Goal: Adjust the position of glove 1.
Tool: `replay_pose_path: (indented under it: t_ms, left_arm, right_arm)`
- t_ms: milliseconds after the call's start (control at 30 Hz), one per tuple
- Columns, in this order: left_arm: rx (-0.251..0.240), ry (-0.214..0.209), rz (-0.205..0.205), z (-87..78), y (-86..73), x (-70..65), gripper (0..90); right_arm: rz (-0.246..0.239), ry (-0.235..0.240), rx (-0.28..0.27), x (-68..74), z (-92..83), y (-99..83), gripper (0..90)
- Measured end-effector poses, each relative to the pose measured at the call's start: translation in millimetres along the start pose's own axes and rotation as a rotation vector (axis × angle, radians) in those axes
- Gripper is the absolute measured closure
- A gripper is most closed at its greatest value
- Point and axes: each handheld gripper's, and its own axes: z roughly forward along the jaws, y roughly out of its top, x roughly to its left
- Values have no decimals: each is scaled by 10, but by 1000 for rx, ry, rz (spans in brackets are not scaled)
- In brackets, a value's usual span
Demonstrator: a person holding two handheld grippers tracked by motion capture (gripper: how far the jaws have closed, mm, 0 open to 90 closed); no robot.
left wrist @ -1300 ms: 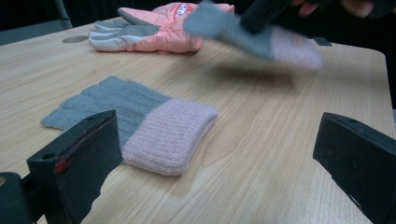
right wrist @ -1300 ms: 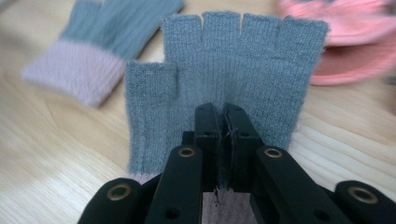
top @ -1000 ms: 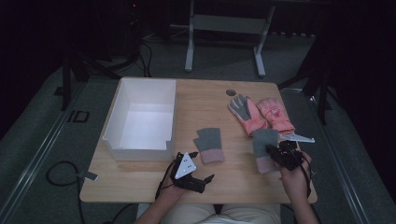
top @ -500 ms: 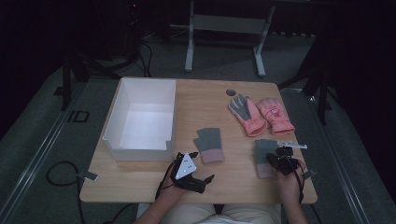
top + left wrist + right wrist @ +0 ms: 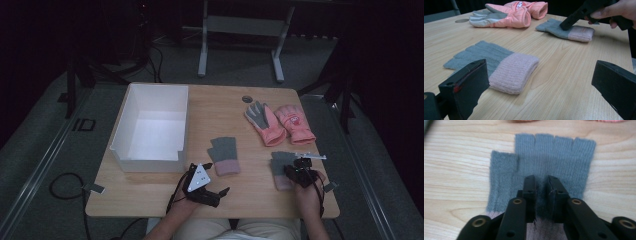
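Grey knit sits bunched between the jaws of your right claw (image 5: pixel 541 195), which stands nose-down on the right glove (image 5: pixel 544 170) near the bench's (image 5: pixel 240 115) front right. The jaws have just been opening: a narrow gap stands between them with a ridge of the fabric in it, and the glove lies flat on the wood, so I judge this a release, with the pinch loosening rather than taking hold.

Your left claw (image 5: pixel 207 192) rests at the front edge, jaws spread wide and holding nothing. Just ahead of it lies the left glove (image 5: pixel 496 65), the same grey with a pink cuff, flat and untouched.

Farther back on the right, 2 pink gloves (image 5: pixel 280 122) lie side by side. A white bin (image 5: pixel 150 130) stands on the left of the bench.

For the next move, open the right jaws fully and lift straight up, so the wool does not snag and drag. If the 2 grey gloves are to be paired, the left one is nearest your left claw.
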Motion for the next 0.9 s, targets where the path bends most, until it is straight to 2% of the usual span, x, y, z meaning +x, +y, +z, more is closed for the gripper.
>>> replay_pose_path:
  t_ms: [100,167,233,267,300,333,367,400,433,467,500,667,733,867,900]
  left_arm:
    - [-6,0,0,-4,-2,-2,6]
    - [2,-1,-2,3,1,1,6]
    - [3,-1,1,5,2,-1,6]
    - [3,-1,1,5,2,-1,6]
    - [-3,-1,-2,1,0,-1,6]
    - [-3,-1,-2,1,0,-1,6]
    - [1,0,-5,7,2,2,6]
    - [1,0,-5,7,2,2,6]
    - [1,1,-4,9,2,-4,6]
    - [1,1,-4,9,2,-4,6]
    - [-7,-7,-1,-3,-2,-4,6]
    - [1,-6,-5,2,1,0,6]
    - [-5,-4,-7,-4,-3,0,6]
    - [0,-4,-3,1,0,-4,6]
    - [-8,-5,-4,-4,-3,-4,6]
  right_arm:
    - [-53,36,-26,-69,-47,65,748]
    - [-121,64,-49,-114,-108,118,721]
    - [-203,114,-54,-166,-168,162,682]
    - [-203,114,-54,-166,-168,162,682]
    - [-279,151,-37,-213,-194,180,642]
    - [-279,151,-37,-213,-194,180,642]
    - [-327,170,-6,-251,-195,185,621]
    - [-327,170,-6,-251,-195,185,621]
    - [-388,177,22,-288,-192,182,617]
    - [-388,177,22,-288,-192,182,617]
    - [-419,197,43,-303,-194,182,606]
    - [-444,216,46,-296,-185,184,606]
    - [-430,230,43,-287,-150,181,607]
    - [-418,230,56,-277,-99,157,614]
    - [-413,212,65,-275,-61,131,612]
